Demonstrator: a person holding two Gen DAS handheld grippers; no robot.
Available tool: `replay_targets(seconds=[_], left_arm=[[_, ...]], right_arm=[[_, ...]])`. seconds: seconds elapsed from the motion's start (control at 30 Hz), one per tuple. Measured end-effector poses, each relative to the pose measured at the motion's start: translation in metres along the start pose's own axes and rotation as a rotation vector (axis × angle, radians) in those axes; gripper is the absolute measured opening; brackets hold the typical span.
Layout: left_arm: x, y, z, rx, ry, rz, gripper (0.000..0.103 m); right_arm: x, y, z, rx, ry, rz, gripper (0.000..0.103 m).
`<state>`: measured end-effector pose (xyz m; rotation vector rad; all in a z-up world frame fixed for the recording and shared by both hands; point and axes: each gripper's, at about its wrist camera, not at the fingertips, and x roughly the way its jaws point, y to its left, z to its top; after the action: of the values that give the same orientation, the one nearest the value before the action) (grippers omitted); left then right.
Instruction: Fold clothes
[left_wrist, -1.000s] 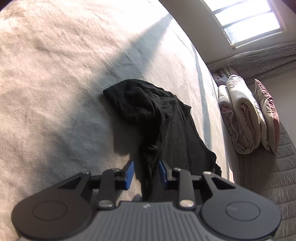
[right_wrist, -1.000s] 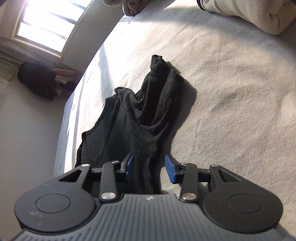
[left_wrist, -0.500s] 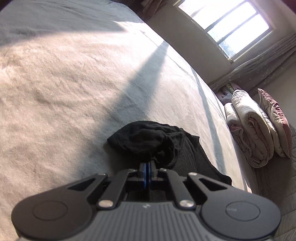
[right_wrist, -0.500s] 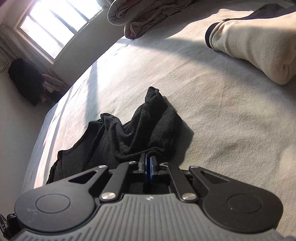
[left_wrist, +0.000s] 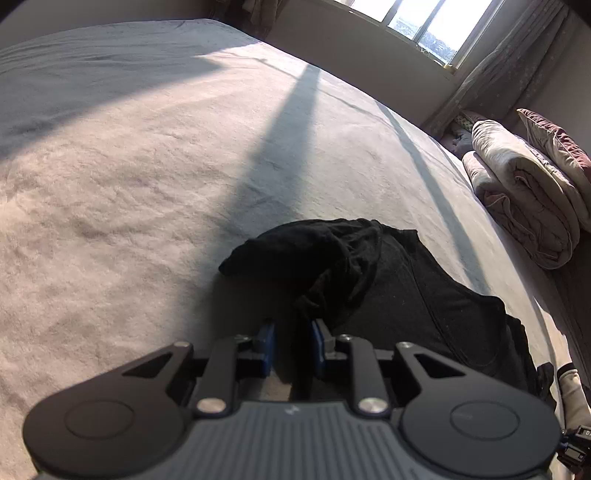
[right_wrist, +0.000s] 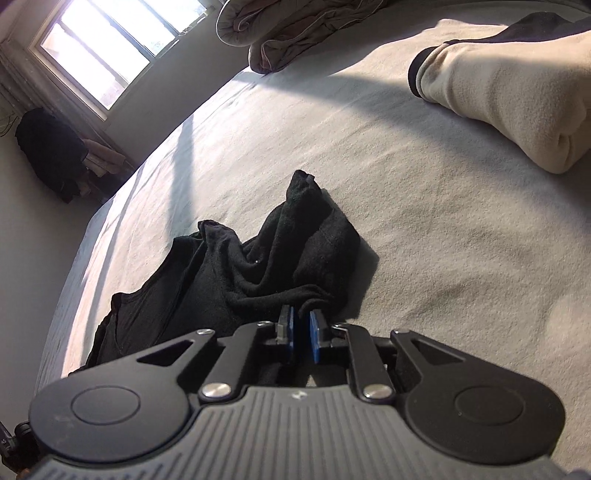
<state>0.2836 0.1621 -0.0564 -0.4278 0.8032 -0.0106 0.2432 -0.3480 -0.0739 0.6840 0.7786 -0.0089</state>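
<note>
1. The black top (left_wrist: 369, 280) lies bunched up on the bed (left_wrist: 147, 184).
2. Left gripper (left_wrist: 291, 345): jaws just opened a little, cloth between them, not pinched.
3. Right gripper (right_wrist: 301, 334): jaws just opened to a narrow gap, cloth between.
4. It looks soft, light and floppy; best hold it by a hem or corner.

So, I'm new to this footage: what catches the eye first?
A crumpled black garment lies bunched on the pale bed, right ahead of both grippers. Behind it glows a bright window, and a folded cream fleece sits far right in the right wrist view.
</note>
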Motion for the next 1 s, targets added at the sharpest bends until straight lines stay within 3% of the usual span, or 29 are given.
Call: replay_targets(seconds=[0.1, 0.2, 0.33, 0.47, 0.63, 1.0], left_arm=[[-0.020, -0.017, -0.011, 0.098, -0.007, 0.029, 0.033], [-0.039, -0.036, -0.024, 0.176, -0.006, 0.008, 0.037], [-0.057, -0.062, -0.043, 0.243, 0.029, -0.046, 0.038], [-0.070, -0.090, -0.063, 0.285, 0.094, -0.110, 0.038], [-0.074, -0.130, -0.083, 0.291, 0.190, -0.220, 0.038], [-0.056, -0.225, -0.120, 0.338, 0.305, -0.323, 0.030]], right_arm=[[-0.015, -0.002, -0.009, 0.003, 0.042, 0.013, 0.021], [-0.033, -0.001, -0.022, -0.029, 0.078, 0.017, 0.034], [-0.060, 0.002, -0.042, -0.115, 0.121, -0.025, 0.034], [-0.083, -0.004, -0.059, -0.105, 0.155, -0.025, 0.034], [-0.105, -0.004, -0.080, -0.150, 0.199, -0.039, 0.034], [-0.127, -0.009, -0.123, -0.229, 0.229, 0.091, 0.035]])
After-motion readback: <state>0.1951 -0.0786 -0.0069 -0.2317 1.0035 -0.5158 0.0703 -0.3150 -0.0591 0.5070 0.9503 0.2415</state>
